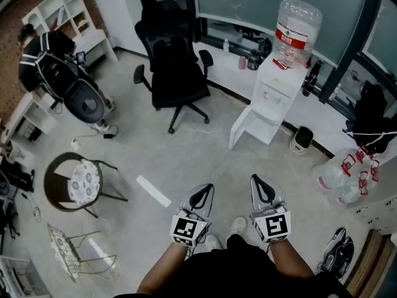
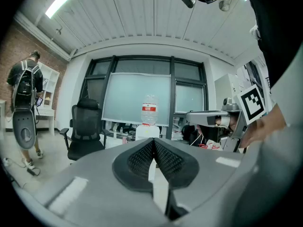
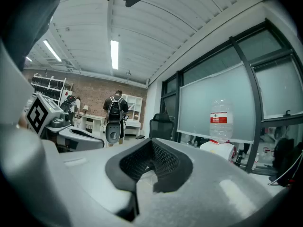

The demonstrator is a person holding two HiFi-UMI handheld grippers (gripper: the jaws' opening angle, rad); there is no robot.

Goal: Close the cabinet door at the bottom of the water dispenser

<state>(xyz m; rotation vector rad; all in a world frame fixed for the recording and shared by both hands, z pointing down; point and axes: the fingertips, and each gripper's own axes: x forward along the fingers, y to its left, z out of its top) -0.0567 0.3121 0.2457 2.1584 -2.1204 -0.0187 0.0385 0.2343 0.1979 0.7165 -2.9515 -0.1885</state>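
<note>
A person stands on the office floor holding a two-jaw tool level in each hand. The water dispenser [image 1: 276,85], white and topped by an inverted bottle [image 1: 298,27] with a red label, stands against the window wall ahead of the person. The cabinet door [image 1: 239,128] at its bottom is swung open on the dispenser's left side, leaving the lower compartment exposed. The left tongs [image 1: 209,187] and the right tongs [image 1: 255,178] are side by side, well short of the dispenser and pointing roughly toward it. Neither touches the door. In each gripper view the two ribbed pads meet at their tips with nothing between them, so both tongs are together and empty. A black office chair [image 1: 177,67] stands left of the dispenser. A second person wearing a backpack [image 1: 43,61] stands much farther left of it, beside white shelving. A small white canister-like object [image 1: 302,139] sits on the floor just right of the dispenser's base. A heap of empty clear bottles [image 1: 344,176] lies farther right.
</note>
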